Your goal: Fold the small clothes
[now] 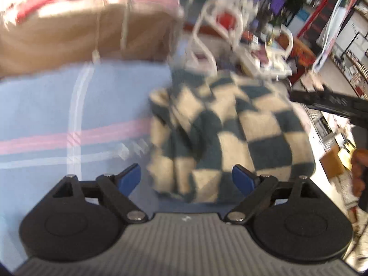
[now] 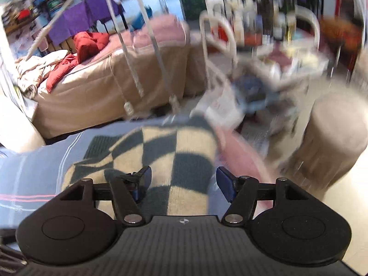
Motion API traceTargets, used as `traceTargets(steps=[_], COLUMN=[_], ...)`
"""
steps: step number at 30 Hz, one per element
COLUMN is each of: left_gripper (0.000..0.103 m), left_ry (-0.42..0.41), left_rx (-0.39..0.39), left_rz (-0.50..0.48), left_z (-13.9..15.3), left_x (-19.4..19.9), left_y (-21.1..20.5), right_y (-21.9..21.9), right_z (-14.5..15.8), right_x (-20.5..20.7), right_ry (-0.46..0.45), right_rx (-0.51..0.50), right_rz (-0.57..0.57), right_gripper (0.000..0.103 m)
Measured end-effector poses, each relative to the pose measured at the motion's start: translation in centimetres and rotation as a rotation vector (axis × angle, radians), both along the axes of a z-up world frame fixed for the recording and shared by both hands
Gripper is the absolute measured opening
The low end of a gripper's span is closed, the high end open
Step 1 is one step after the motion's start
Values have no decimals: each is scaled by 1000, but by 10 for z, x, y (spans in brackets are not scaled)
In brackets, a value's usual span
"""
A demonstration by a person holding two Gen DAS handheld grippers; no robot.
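Observation:
A small checked garment (image 1: 230, 133), dark green and cream, lies folded over on a pale blue cloth with pink and white stripes (image 1: 57, 119). My left gripper (image 1: 186, 180) stands open just above the garment's near edge, with nothing pressed between its blue pads. In the right wrist view the same garment (image 2: 165, 151) lies under my right gripper (image 2: 184, 182), which is open wide with the cloth below its pads, not pinched. The right gripper's black body (image 1: 331, 104) and a hand on it show at the right edge of the left wrist view. Both pictures are blurred.
A bed with a tan cover (image 2: 110, 87) and red clothes (image 2: 89, 42) stands beyond the blue cloth. White cords (image 2: 135, 64) hang in front of it. A white wire rack (image 1: 214, 36) with clutter is behind the garment. A round beige stool (image 2: 333, 133) stands at the right.

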State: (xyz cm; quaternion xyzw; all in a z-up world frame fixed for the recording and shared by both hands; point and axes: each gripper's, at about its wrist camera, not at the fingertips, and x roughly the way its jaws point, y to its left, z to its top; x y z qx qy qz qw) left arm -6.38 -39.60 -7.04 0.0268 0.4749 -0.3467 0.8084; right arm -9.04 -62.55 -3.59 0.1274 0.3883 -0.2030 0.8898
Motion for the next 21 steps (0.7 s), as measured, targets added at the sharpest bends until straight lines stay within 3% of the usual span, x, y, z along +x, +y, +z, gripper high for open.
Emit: traceTargets(steps=[2, 4, 6, 7, 8, 10, 13, 15, 18, 19, 21], left_gripper=[85, 78, 65, 62, 59, 52, 51, 54, 82, 97, 103], left_ry=[-75, -127, -156, -175, -201, -225, -132, -95, -184, -226, -224], left_rx=[-40, -49, -63, -63, -48, 14, 63, 134, 158, 184, 199], left_rz=[-5, -72, -152, -185, -211, -244, -275, -312, -328, -326, -322], left_z=[16, 27, 32, 33, 31, 23, -6, -29, -43, -46, -50], left_x=[-2, -1, 1, 2, 4, 8, 26, 34, 29, 27, 27], left_y=[10, -1, -21, -32, -45, -66, -90, -101, -102, -105, -106], right_y=[13, 26, 40, 44, 47, 50, 51, 56, 61, 64, 66], right_z=[17, 28, 28, 24, 19, 10, -2, -9, -18, -22, -29], right_x=[-13, -22, -27, -28, -28, -31, -39, -46, -52, -53, -53], right_ry=[-50, -77, -63, -40, -11, 19, 20, 38, 42, 46, 59], right_rx=[-43, -20, -22, -45, -75, -75, -63, -75, -79, -95, -104], right_rz=[56, 134, 182, 187, 183, 162, 135, 107, 87, 78, 46], right_gripper=[102, 100, 86, 65, 53, 55, 56, 62, 77, 80, 91])
